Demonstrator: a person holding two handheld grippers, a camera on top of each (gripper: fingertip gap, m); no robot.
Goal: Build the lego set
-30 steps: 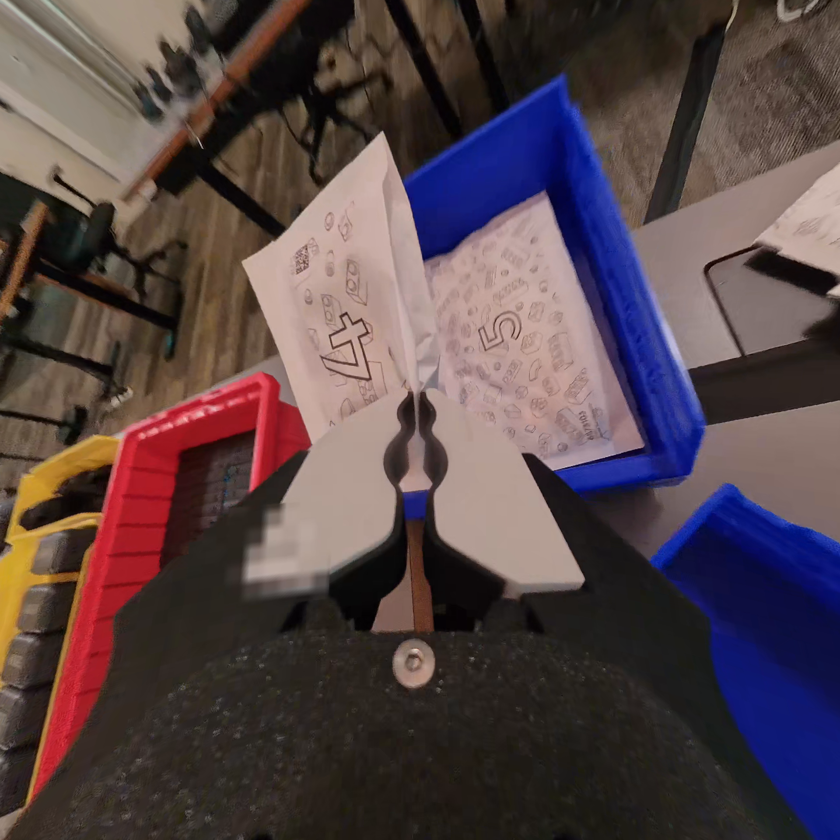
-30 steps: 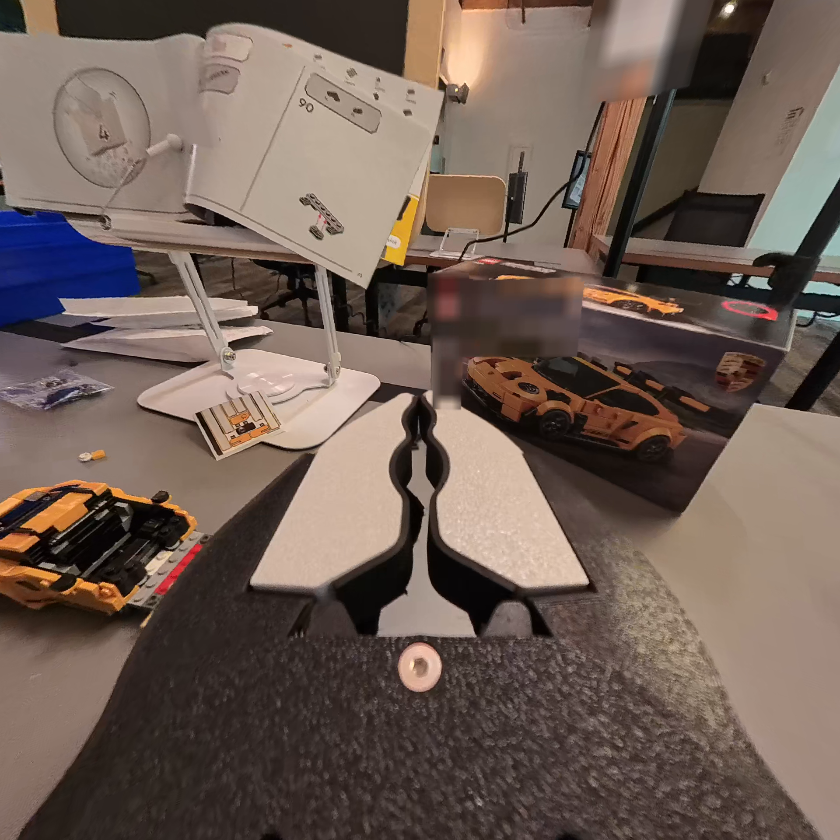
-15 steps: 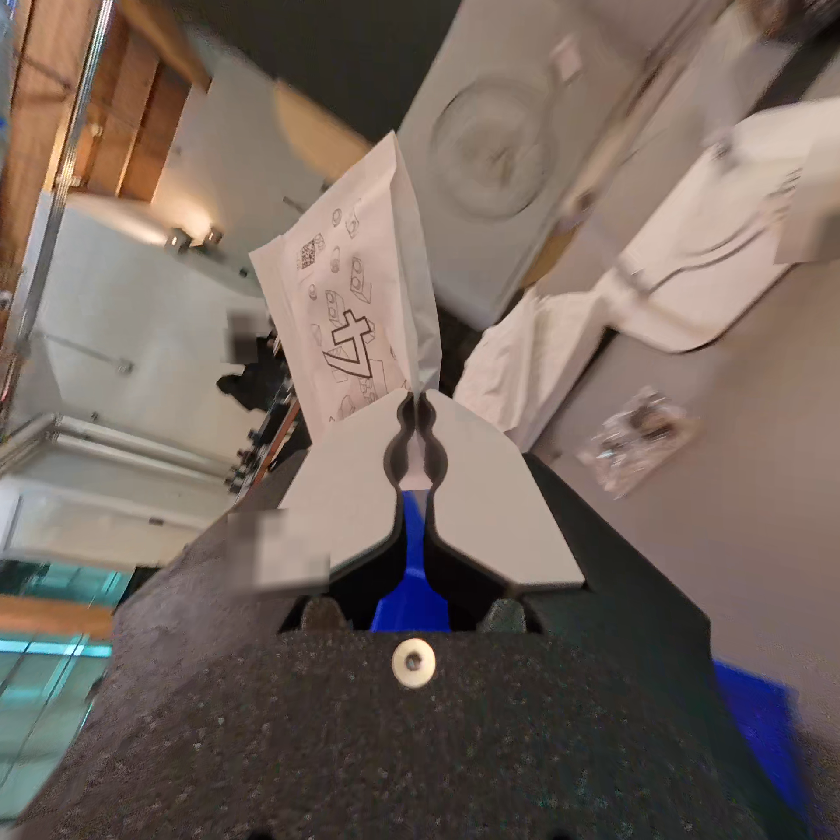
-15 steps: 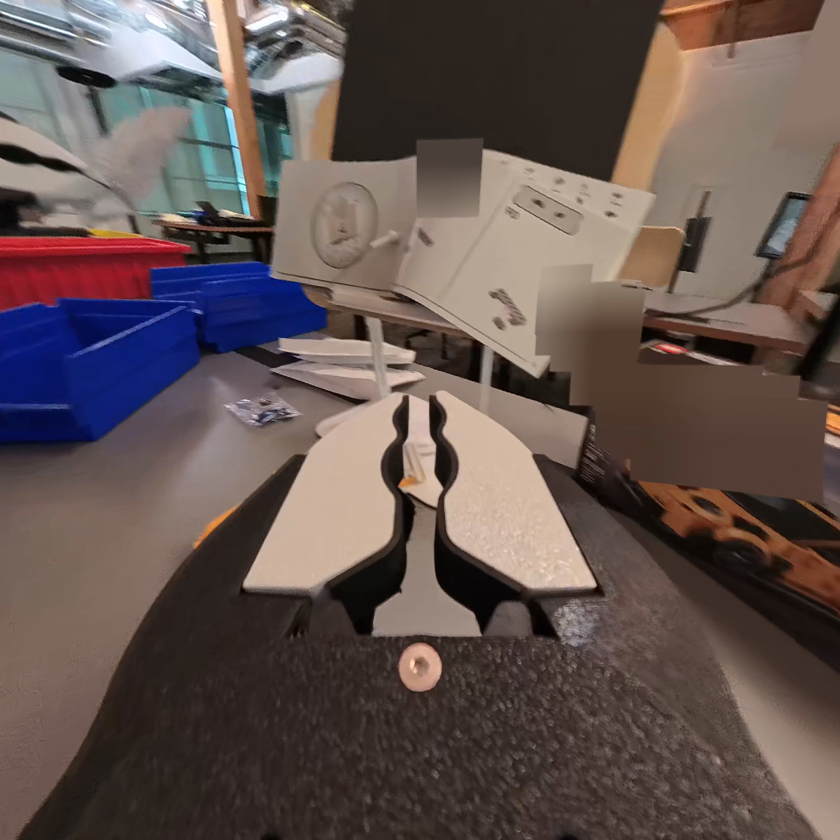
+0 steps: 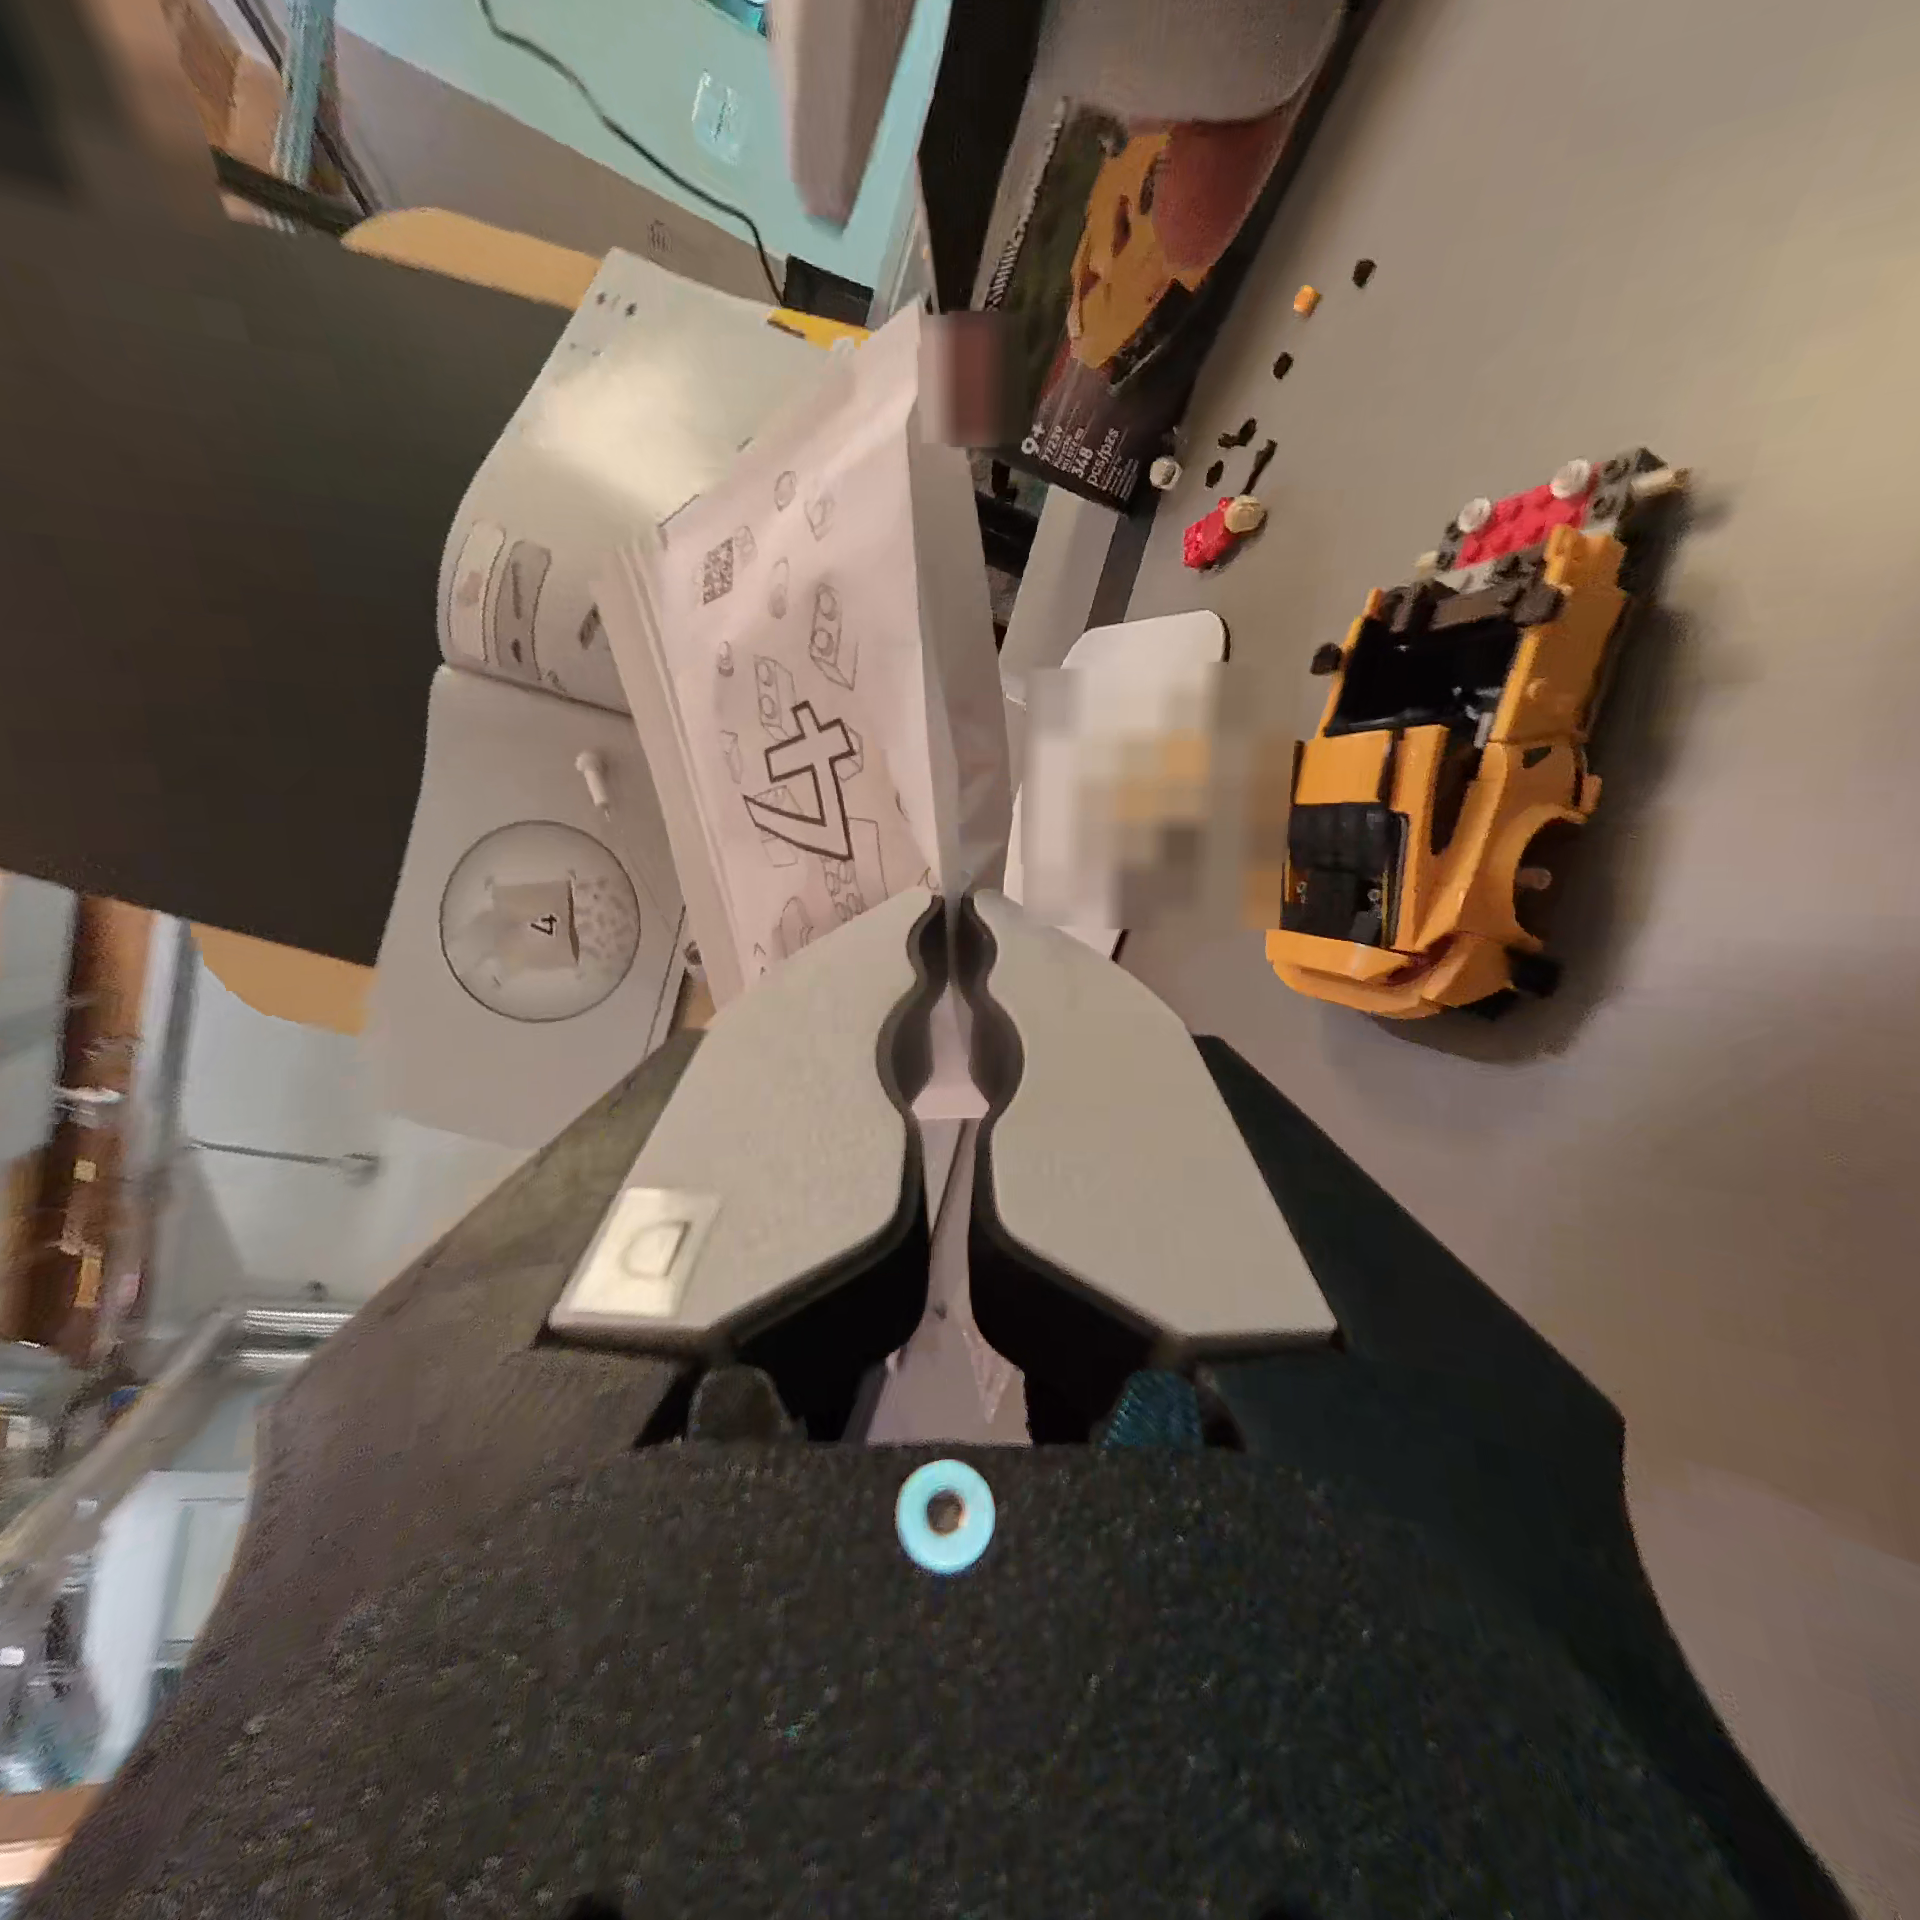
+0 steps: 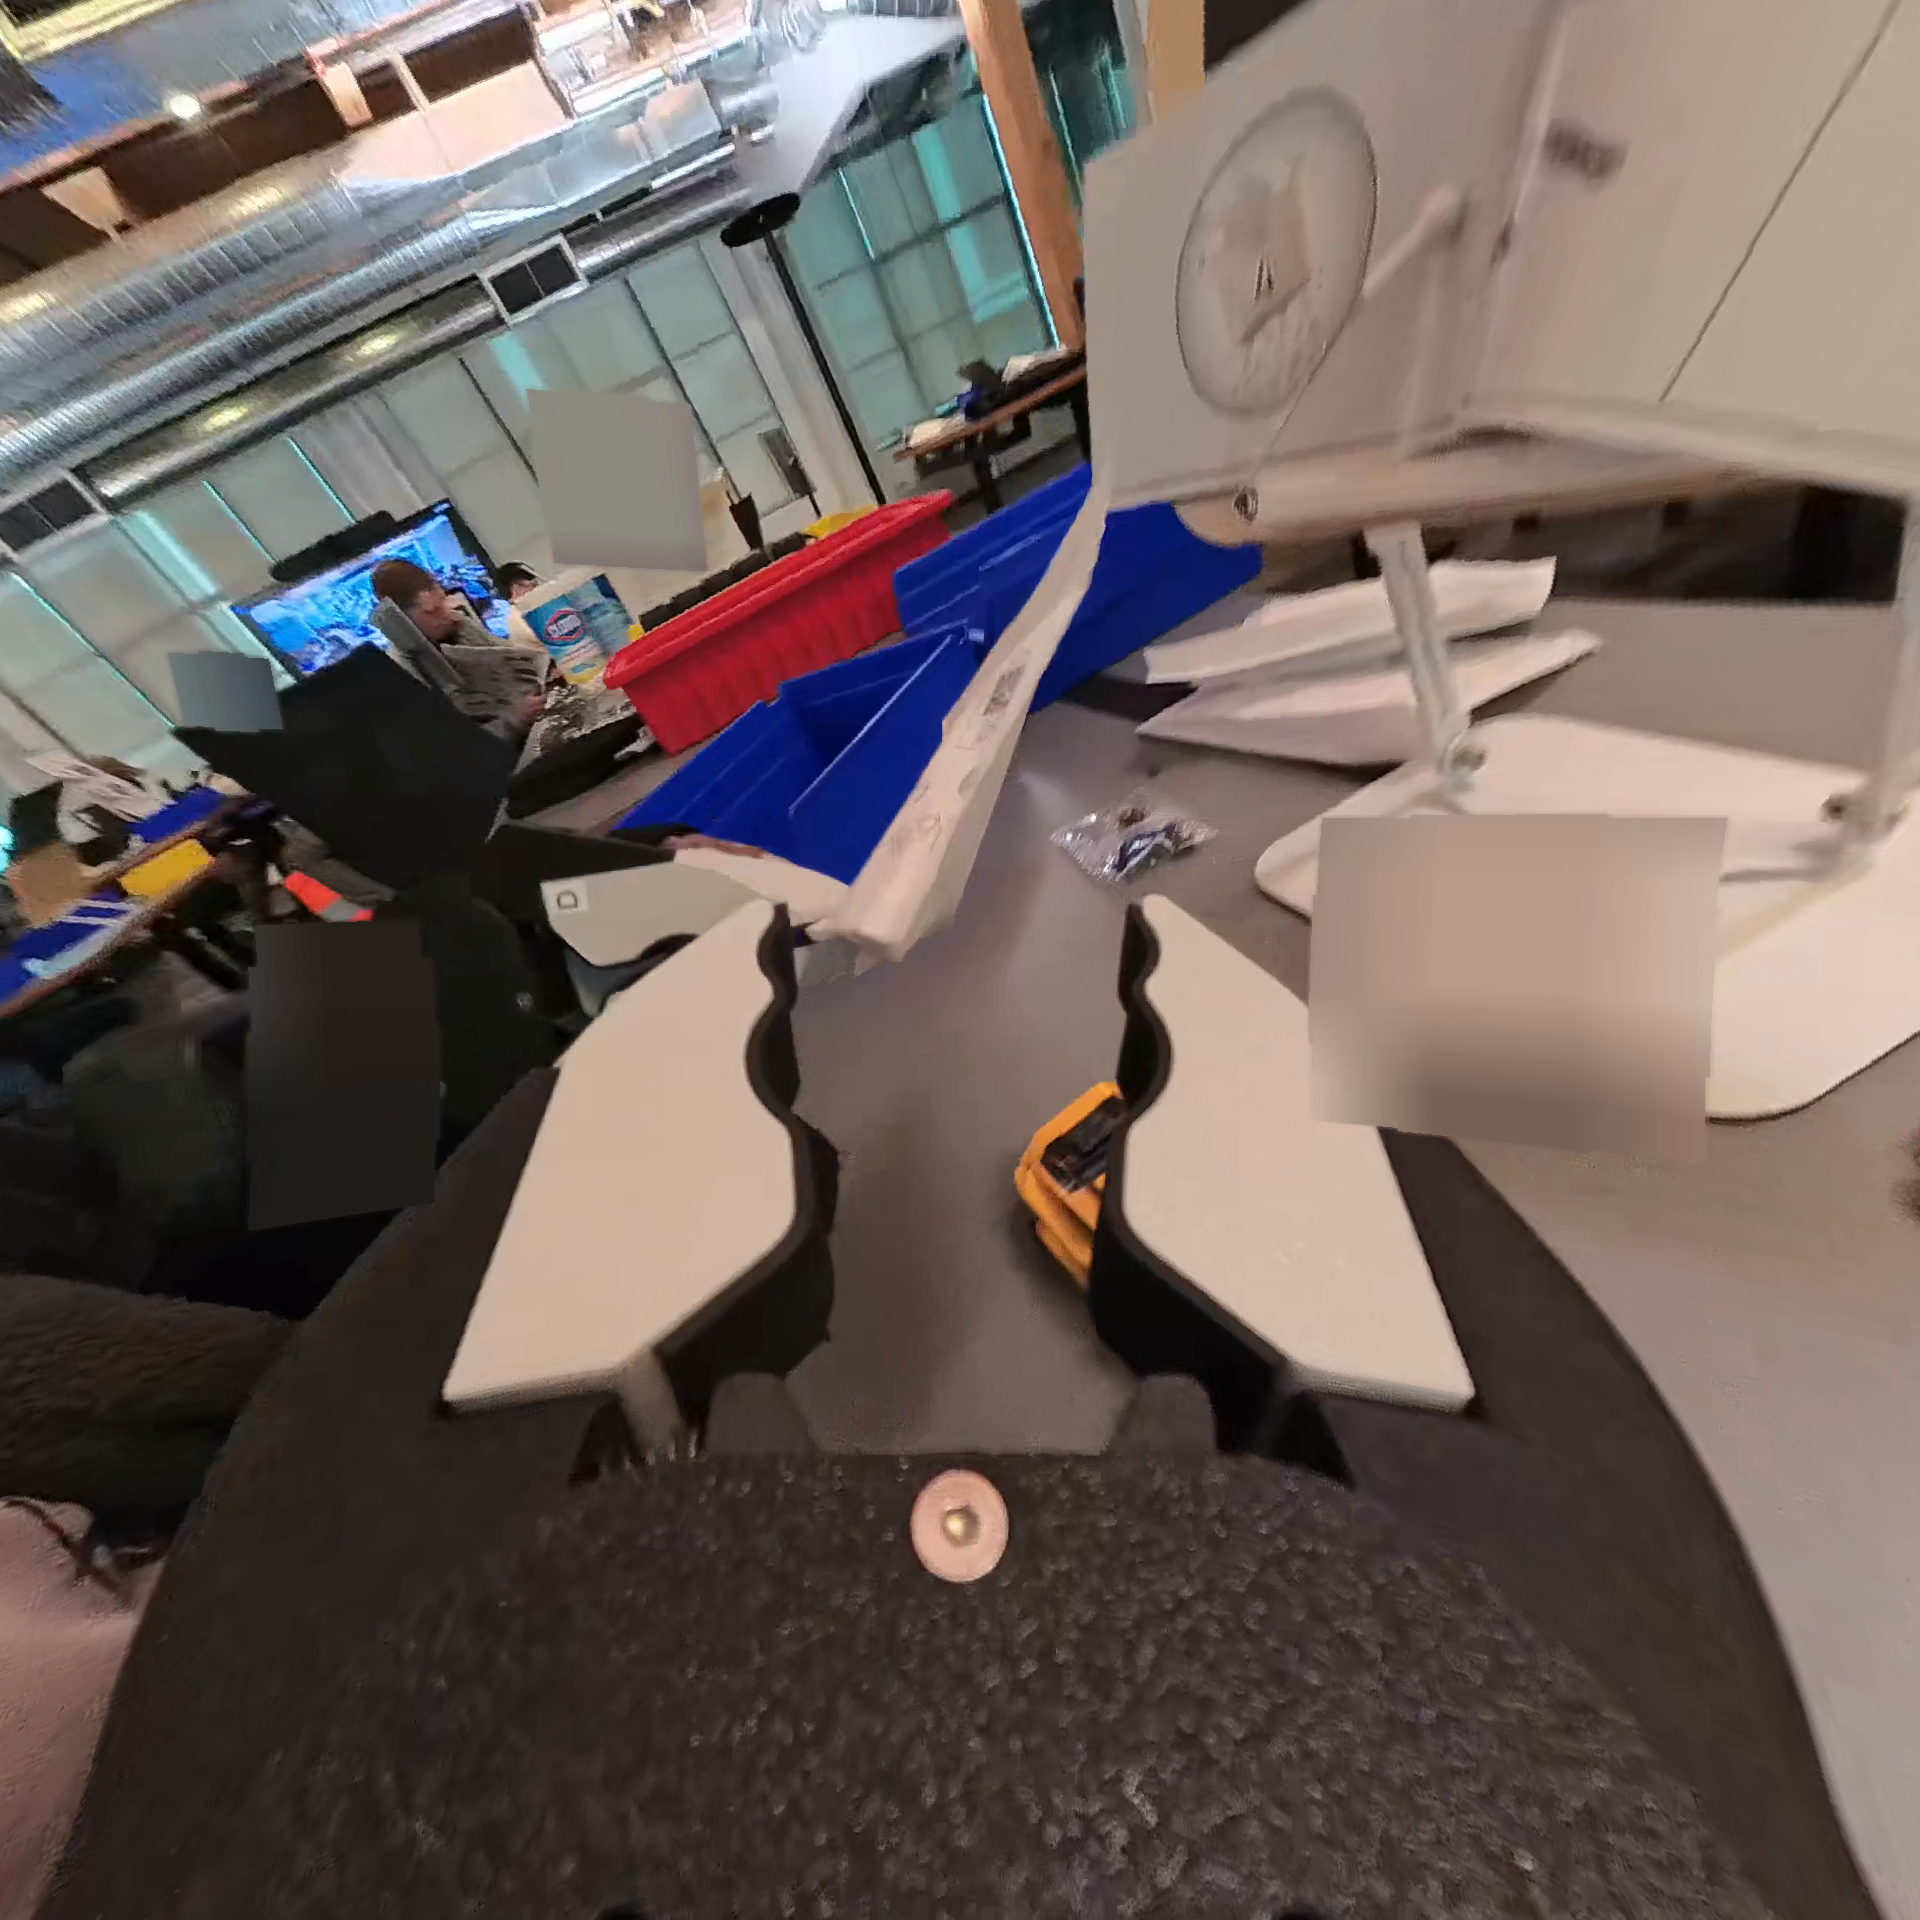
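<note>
Left wrist view: the left gripper has its fingers pinched together on the bottom edge of a white paper bag printed with brick outlines, and the bag stands up just beyond the tips. An open instruction booklet lies behind the bag, off to the left of the fingers; a yellow brick-built car sits on the grey table, well to their right. A good hold here, I judge, means keeping the pinch firm near the seam so the thin paper does not slide.

Right wrist view: the right gripper is spread wide and grips nothing. The bag's lower corner hangs just beyond its left fingertip; whether they touch I cannot tell. Blue bins lie farther ahead.
</note>
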